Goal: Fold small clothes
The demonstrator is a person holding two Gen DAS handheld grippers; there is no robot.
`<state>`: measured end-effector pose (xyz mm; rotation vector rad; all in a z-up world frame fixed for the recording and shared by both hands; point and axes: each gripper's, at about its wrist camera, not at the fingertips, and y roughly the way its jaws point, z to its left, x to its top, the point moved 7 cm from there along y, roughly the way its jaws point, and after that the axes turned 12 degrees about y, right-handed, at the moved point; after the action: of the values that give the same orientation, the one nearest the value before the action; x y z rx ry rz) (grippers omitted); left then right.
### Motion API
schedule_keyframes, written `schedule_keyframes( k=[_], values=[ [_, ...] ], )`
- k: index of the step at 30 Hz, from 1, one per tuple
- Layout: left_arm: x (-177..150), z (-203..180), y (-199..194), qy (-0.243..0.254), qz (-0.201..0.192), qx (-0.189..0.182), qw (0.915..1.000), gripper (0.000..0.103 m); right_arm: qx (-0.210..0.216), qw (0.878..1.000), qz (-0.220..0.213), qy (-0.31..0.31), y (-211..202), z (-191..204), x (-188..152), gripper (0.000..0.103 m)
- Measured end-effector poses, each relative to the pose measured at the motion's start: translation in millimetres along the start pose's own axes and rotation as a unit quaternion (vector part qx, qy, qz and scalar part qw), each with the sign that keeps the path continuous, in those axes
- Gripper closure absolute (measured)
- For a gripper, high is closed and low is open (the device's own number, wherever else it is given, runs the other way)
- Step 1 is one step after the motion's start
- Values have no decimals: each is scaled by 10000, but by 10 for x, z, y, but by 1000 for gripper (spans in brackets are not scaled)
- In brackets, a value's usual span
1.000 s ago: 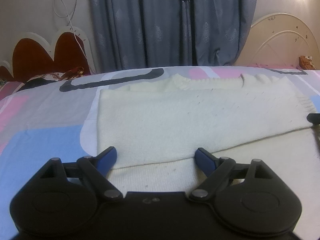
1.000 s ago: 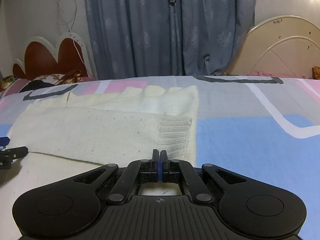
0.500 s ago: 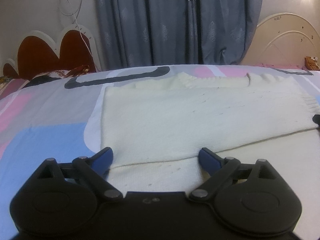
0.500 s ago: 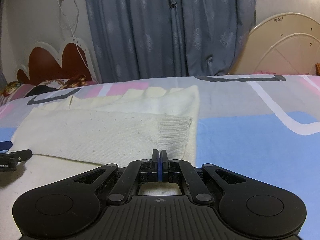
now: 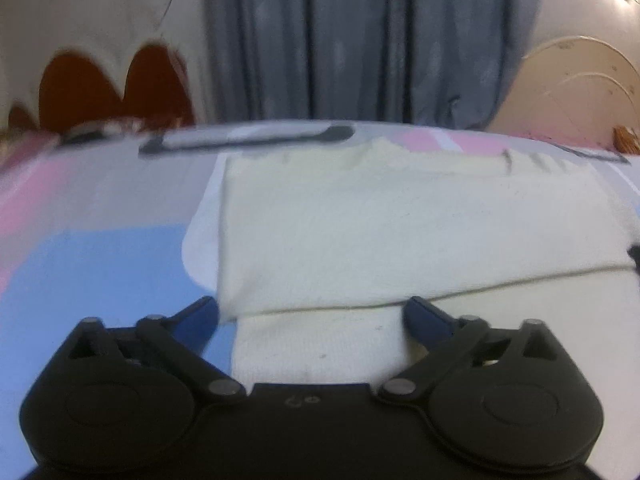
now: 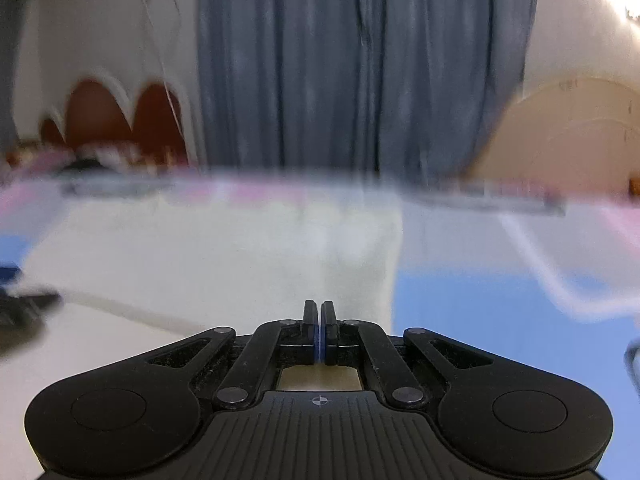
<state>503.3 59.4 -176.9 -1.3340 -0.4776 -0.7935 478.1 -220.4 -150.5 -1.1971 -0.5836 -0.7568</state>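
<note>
A cream knitted sweater lies flat on the bed, with a sleeve folded across its body. My left gripper is open, its blue-tipped fingers spread over the sweater's near left edge. In the right wrist view the sweater is blurred by motion. My right gripper is shut with its pads together at the sweater's near right part; no cloth shows between them. The left gripper's tip shows at the left edge of that view.
The bedsheet has blue, pink, grey and white patches. A red and white headboard stands at the far left, grey-blue curtains behind, and a cream headboard at the far right.
Both grippers have moved and the views have risen; the right wrist view is now strongly blurred. The left gripper has shifted left along the sweater's edge. Neither jaw opening has changed.
</note>
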Motion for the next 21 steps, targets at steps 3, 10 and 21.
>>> schedule_keyframes(
  k=[3, 10, 21],
  values=[
    [9, 9, -16, 53, 28, -43, 10000, 1, -148, 9993, 140, -312, 4, 82, 30, 103],
    [-69, -165, -445, 407, -26, 16, 9992, 13, 100, 9999, 48, -66, -475, 48, 100, 103],
    [-439, -261, -1246, 505, -180, -76, 9985, 10, 228, 9989, -189, 367, -1403, 5, -131, 49]
  ],
)
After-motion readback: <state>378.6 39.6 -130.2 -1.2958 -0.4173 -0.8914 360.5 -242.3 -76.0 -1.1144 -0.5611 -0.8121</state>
